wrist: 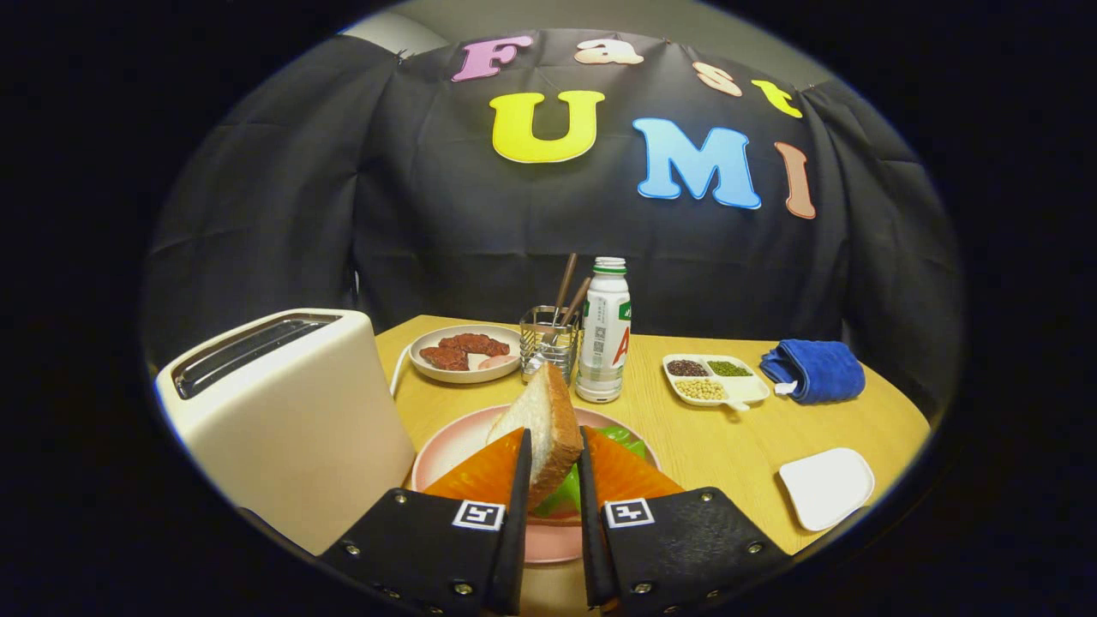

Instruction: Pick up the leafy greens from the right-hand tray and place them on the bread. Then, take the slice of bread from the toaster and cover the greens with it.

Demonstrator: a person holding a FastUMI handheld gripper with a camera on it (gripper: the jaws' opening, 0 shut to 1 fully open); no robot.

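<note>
A slice of bread [542, 433] is held on edge between the two fingers of the tongs [553, 480], both pressed against its faces, just above a pink plate [446, 446] on the wooden surface [711, 437]. Green leaves [623, 439] are seen on the plate beyond and under the slice, with more green showing low between the fingers; whether a lower slice lies beneath them cannot be made out. The toaster [283, 411] stands close beside the plate, its slots seen from above, and the white tray [827, 487] lies well apart on the other side. From here the risks are judged to be these: the soft slice could be crushed or torn by the squeeze, it could be dropped on edge and roll off the greens, or the leaves could be dragged aside as it is laid flat.
</note>
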